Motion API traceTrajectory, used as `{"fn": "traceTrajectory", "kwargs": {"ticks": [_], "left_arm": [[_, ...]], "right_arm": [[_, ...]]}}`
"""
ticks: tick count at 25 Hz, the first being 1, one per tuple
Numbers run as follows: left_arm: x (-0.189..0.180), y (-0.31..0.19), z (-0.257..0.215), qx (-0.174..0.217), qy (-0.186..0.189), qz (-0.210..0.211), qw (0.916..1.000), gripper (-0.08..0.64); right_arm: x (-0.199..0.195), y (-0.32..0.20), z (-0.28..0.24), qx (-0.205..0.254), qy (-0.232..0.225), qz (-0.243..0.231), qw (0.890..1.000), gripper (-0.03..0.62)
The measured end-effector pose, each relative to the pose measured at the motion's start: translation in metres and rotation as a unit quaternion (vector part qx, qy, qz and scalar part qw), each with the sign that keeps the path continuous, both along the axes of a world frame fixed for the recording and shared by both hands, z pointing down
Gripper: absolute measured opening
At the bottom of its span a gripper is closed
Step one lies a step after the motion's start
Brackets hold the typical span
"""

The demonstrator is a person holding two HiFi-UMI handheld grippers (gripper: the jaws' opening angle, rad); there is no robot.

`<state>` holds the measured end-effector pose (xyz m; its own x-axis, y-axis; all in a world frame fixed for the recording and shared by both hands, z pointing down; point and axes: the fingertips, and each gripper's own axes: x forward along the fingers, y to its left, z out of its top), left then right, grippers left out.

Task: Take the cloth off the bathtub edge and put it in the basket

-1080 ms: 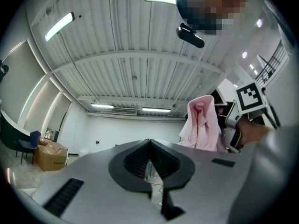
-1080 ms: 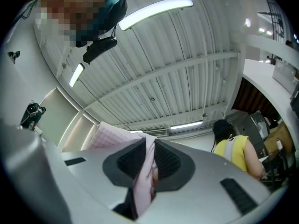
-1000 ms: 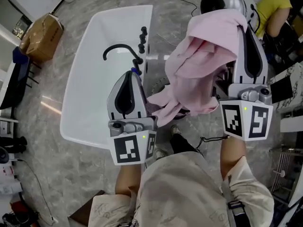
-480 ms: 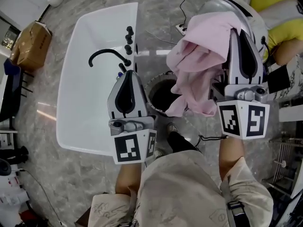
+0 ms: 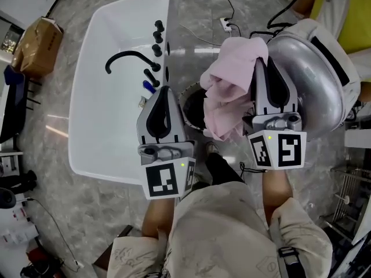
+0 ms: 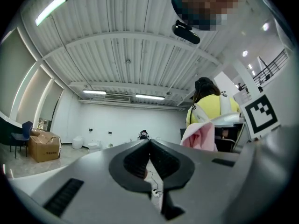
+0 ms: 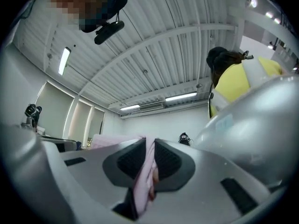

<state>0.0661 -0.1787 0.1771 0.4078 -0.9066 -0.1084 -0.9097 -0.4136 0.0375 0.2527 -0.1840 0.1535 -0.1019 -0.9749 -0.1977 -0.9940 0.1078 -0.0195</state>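
Note:
My right gripper [image 5: 259,61] is shut on the pink cloth [image 5: 227,91], which drapes over its jaws and hangs down to the left. In the right gripper view a fold of the cloth [image 7: 142,181] is pinched between the two pads. The cloth's lower end hangs over the right rim of the round dark basket [image 5: 193,110], which stands on the floor beside the white bathtub [image 5: 101,109]. My left gripper [image 5: 164,90] hovers at the tub's right edge, left of the basket, shut with nothing in it. From the left gripper view, the cloth [image 6: 202,135] shows at the right.
A black faucet [image 5: 128,59] and black knobs [image 5: 156,36] sit on the tub's edge. A large silver domed machine [image 5: 316,77] stands just right of my right gripper. A cardboard box [image 5: 36,45] is at the far left. A person in yellow [image 6: 210,111] stands beyond. Cables lie on the floor [image 5: 229,10].
My right gripper has come down with the cloth, which now hangs lower over the basket. The left gripper has shifted a little toward the basket and stays shut.

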Motion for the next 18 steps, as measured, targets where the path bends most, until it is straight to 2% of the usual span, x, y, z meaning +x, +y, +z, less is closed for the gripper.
{"fn": "traceTrajectory", "kwargs": {"ticks": [10, 18], "left_arm": [[-0.003, -0.014, 0.036, -0.033, -0.023, -0.018, 0.999, 0.003], [-0.005, -0.021, 0.077, -0.058, -0.029, -0.026, 0.9976, 0.003]], "right_arm": [[-0.026, -0.019, 0.076, -0.07, -0.005, -0.032, 0.997, 0.043], [-0.039, -0.032, 0.151, -0.132, 0.005, -0.046, 0.99, 0.043]]}}
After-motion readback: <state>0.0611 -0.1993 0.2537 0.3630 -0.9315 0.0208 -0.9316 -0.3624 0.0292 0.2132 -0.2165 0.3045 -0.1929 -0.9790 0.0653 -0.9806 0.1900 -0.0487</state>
